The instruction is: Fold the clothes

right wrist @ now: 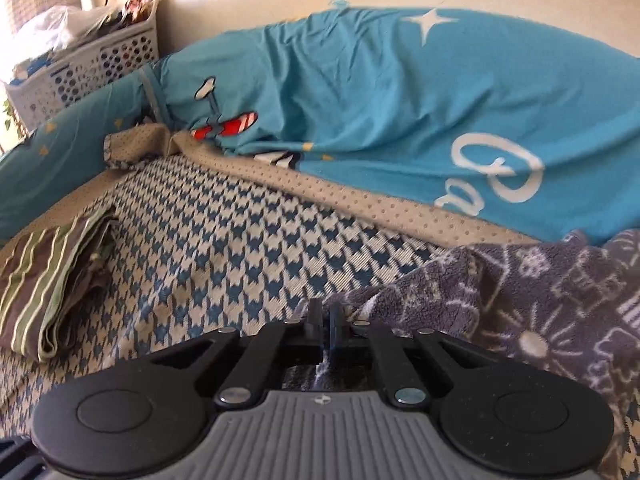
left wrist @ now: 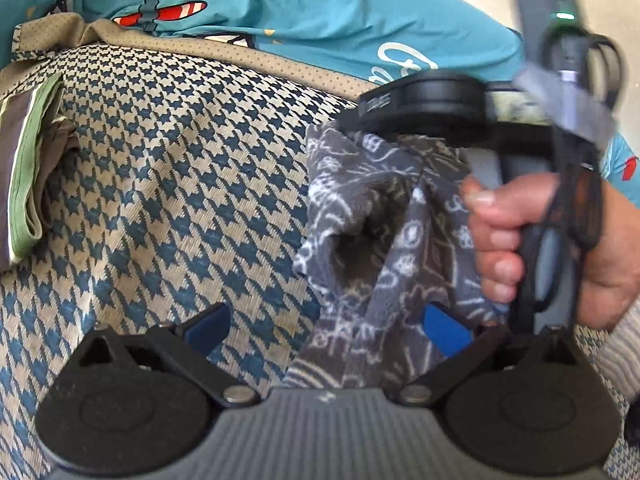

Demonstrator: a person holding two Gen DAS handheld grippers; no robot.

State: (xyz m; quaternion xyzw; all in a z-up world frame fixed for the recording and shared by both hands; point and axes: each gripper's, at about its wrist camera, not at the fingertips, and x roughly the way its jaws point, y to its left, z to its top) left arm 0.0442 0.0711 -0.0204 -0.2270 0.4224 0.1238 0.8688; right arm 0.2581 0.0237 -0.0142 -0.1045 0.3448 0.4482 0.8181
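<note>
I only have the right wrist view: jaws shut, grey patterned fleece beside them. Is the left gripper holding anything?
Observer: No. The left gripper is open; the grey fleece garment passes between its fingers, unpressed.
Operator: Is the fleece lifted off the cover?
Observer: Its top is bunched and hangs from the right gripper, above the houndstooth cover.
Operator: Anything close by it?
Observer: A hand grips the right gripper's handle, right beside the hanging fleece.

A home bedroom; a bed under a houndstooth cover (right wrist: 248,248), a teal airplane-print quilt (right wrist: 380,92) heaped along its far edge by a plain wall; a cluttered white laundry basket (right wrist: 92,64) stands in the far left corner.
</note>
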